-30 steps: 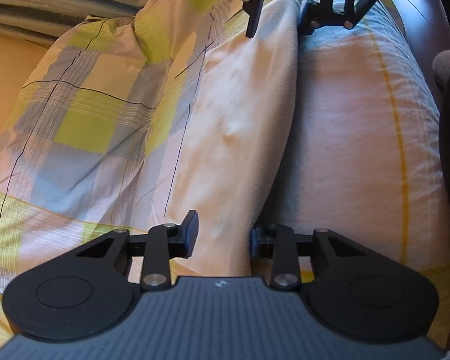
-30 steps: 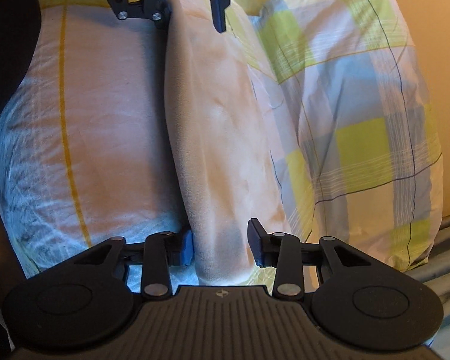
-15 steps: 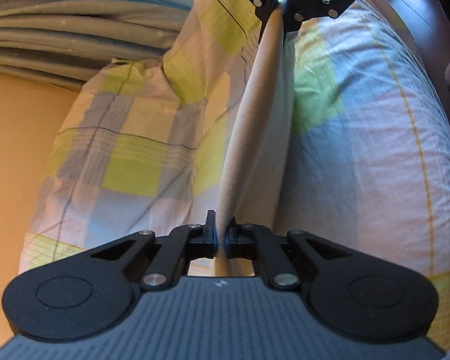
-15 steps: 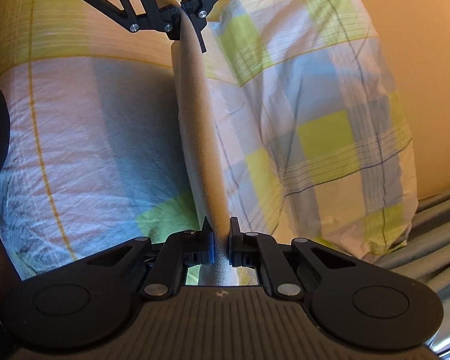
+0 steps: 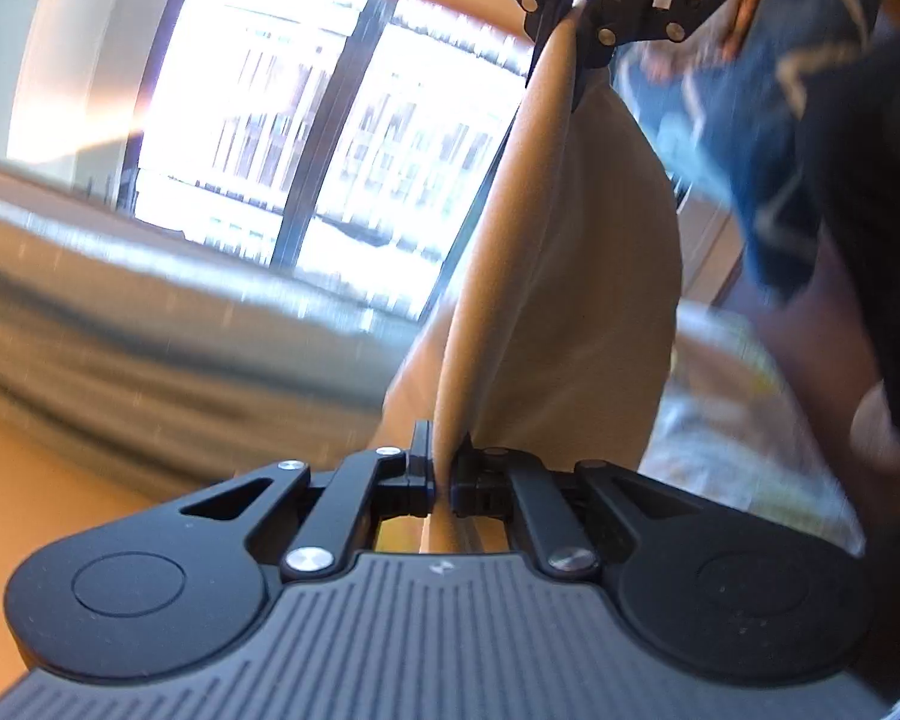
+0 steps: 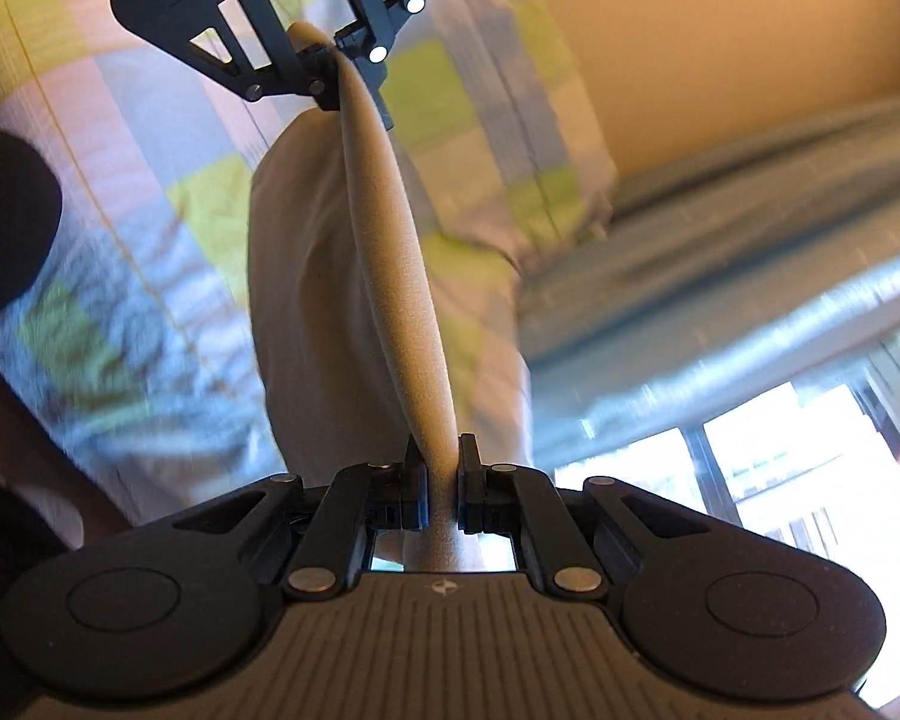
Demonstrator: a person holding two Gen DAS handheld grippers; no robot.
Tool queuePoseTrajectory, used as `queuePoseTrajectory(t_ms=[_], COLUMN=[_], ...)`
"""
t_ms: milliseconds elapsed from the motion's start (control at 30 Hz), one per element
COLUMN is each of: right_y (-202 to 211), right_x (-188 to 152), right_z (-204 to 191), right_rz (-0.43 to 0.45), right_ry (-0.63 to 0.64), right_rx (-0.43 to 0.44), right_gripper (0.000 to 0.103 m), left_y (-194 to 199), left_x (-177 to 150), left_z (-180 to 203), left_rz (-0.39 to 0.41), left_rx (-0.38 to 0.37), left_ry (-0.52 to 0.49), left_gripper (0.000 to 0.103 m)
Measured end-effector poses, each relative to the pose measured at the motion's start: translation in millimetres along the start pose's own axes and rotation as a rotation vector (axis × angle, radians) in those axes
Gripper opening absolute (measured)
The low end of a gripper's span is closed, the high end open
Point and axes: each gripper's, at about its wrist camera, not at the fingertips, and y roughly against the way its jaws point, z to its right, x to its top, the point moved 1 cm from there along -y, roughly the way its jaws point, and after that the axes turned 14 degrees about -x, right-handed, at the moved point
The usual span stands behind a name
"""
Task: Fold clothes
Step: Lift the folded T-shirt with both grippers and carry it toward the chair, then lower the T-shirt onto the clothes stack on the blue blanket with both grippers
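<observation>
Between two grippers, one beige garment (image 5: 576,276) hung stretched above one checked bedcover (image 6: 150,276). Left gripper (image 5: 444,474) clamped on near edge; right gripper (image 6: 444,480) clamped on opposite edge. One bright window (image 5: 306,138) stood far left.

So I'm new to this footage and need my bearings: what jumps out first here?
A tan cloth stretched taut between two black claws: the left claw pinches one end at the bottom of its own view, the right claw grips the other end at the top. Behind it glares a bright window; in the right wrist view a checked bedcover lies beneath.
</observation>
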Motion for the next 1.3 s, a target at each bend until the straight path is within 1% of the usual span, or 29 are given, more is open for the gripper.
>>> queuePoseTrajectory(t_ms=[167,233,300,400,533,600,667,700,767,800,867,900,933,1000,1100,1133,1200,1267,1300], right_y=[71,96,113,126,124,115,102,91,73,66,57,53,50,48,43,43,45,53,57], right_x=[-73,-100,-124,-162,-212,-235,-256,-264,-279,-285,-295,-299,-304,-315,-328,-332,-337,-337,-337], right_z=[40,55,67,79,88,94,105,114,135,144,156,154,147,121,59,42,15,5,3], right_rz=[-0.211,-0.294,-0.37,-0.466,-0.574,-0.609,-0.633,-0.638,-0.634,-0.629,-0.618,-0.616,-0.619,-0.638,-0.681,-0.694,-0.711,-0.715,-0.716], right_ry=[-0.013,-0.028,-0.045,-0.075,-0.112,-0.118,-0.109,-0.102,-0.088,-0.084,-0.083,-0.091,-0.105,-0.148,-0.171,-0.167,-0.148,-0.14,-0.14], right_rx=[-0.093,-0.119,-0.14,-0.158,-0.16,-0.161,-0.181,-0.204,-0.278,-0.315,-0.378,-0.388,-0.384,-0.333,-0.186,-0.141,-0.077,-0.067,-0.07], right_gripper=[0.006,0.006,0.006,0.006,0.006,0.006,0.006,0.006,0.006,0.006,0.006,0.006,0.006,0.006,0.006,0.004,0.005,0.014,0.027], left_y=[-8,-15,-29,-58,-107,-134,-158,-168,-184,-189,-202,-209,-215,-229,-245,-249,-255,-256,-255], left_x=[90,125,155,198,247,268,292,303,322,326,330,330,322,305,276,272,266,261,259], left_z=[7,12,14,19,24,21,11,3,-13,-19,-14,-8,7,45,106,118,127,122,119], left_rz=[0.226,0.293,0.346,0.409,0.46,0.473,0.492,0.505,0.528,0.532,0.523,0.514,0.495,0.446,0.37,0.354,0.337,0.336,0.341], left_rx=[-0.08,-0.117,-0.152,-0.215,-0.271,-0.266,-0.233,-0.203,-0.145,-0.132,-0.144,-0.16,-0.201,-0.289,-0.399,-0.416,-0.422,-0.43,-0.437], left_ry=[-0.069,-0.088,-0.111,-0.14,-0.189,-0.206,-0.201,-0.193,-0.177,-0.174,-0.177,-0.18,-0.187,-0.214,-0.285,-0.289,-0.262,-0.209,-0.191], left_gripper=[0.004,0.004,0.004,0.004,0.004,0.005,0.005,0.005,0.005,0.004,0.004,0.004,0.004,0.004,0.005,0.005,0.007,0.009,0.011])
